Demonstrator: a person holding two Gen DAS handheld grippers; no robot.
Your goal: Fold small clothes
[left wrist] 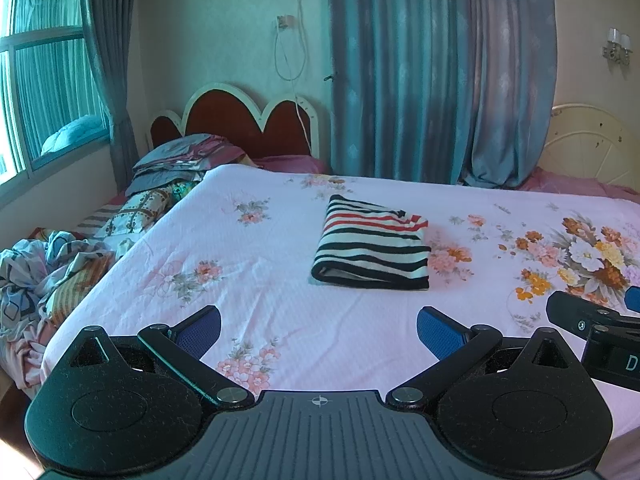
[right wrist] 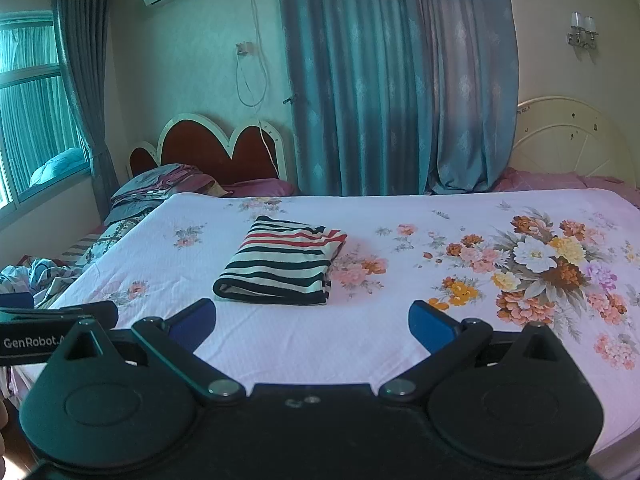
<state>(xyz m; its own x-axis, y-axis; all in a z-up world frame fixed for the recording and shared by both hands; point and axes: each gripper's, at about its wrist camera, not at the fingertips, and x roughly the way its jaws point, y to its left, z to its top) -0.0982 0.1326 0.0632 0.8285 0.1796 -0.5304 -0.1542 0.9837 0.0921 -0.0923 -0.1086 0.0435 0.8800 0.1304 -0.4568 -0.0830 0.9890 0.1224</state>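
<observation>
We count one folded striped garment (left wrist: 370, 246) on the bed (left wrist: 248, 280), lying ahead of both grippers and touching neither. Our left gripper (left wrist: 319, 328) has its two blue pads spread wide with nothing between them; the garment sits ahead and slightly right of it. Our right gripper (right wrist: 312, 322) is likewise spread and empty, the garment ahead and slightly left. Far left of both lies a heap of clothes (left wrist: 44, 276); how many pieces, we cannot quite tell.
</observation>
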